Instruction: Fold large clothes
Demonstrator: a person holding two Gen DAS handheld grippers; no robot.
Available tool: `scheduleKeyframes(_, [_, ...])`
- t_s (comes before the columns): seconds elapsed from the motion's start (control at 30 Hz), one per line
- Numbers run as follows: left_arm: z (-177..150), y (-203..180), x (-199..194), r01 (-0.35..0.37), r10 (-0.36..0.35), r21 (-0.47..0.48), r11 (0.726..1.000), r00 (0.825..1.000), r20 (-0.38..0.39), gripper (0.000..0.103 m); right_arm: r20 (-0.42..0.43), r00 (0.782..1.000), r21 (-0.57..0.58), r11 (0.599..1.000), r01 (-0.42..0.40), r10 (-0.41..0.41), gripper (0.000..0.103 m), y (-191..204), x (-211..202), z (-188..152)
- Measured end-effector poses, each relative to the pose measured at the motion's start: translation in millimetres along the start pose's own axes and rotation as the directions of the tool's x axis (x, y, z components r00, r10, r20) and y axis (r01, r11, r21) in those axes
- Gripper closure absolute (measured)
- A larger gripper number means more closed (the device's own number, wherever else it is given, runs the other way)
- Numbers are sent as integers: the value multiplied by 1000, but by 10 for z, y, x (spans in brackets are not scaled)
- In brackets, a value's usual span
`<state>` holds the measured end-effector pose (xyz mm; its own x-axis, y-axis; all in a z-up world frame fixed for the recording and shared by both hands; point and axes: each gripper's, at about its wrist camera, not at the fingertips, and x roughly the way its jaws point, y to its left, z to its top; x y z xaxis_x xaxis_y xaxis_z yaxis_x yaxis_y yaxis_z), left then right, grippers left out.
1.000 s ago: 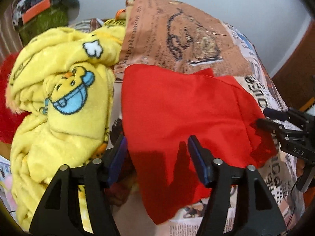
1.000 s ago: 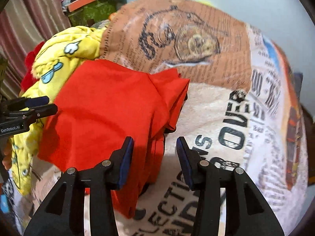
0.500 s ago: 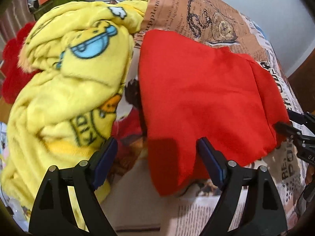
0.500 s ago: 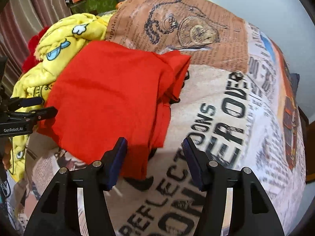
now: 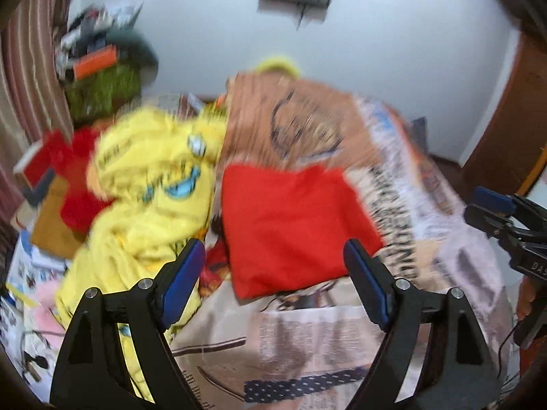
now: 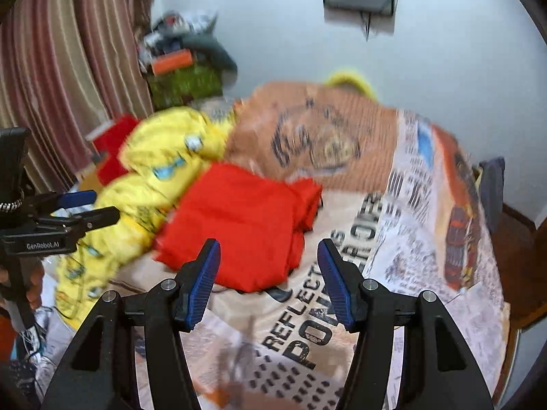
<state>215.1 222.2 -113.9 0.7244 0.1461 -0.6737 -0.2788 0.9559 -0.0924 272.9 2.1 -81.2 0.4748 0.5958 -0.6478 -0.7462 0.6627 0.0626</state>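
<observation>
Both tongs (image 5: pixel 273 278) (image 6: pixel 268 278) gape apart, clear of the red garment's (image 5: pixel 290 225) near edge.

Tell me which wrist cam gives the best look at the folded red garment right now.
Right wrist. The red garment is less blurred there, and its stacked folded edge on the right side shows. The left wrist view shows the red garment as a flat, motion-smeared block between the open fingers, with no layers visible.

Matt cloth all round – smooth red, fluffy yellow.
Ahead of the matt black plastic left gripper (image 5: pixel 273 273), the red garment (image 5: pixel 290 225) looks smooth-woven; leftward, the yellow blanket (image 5: pixel 150 198) is plush – the printed bedsheet (image 6: pixel 410 239) matt cloth.
</observation>
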Motion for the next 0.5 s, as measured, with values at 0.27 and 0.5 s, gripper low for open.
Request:
scheduleKeyframes(0.27, [37, -473, -1246, 39, -61, 81, 996, 954, 293, 20, 269, 963, 2, 1000, -27, 26, 48, 250, -1097, 54])
scheduleKeyframes(0.5, [-193, -700, -2014, 18, -64, 96, 995, 866, 495, 20, 445, 895, 16, 999, -46, 34, 48, 431, -1807, -86])
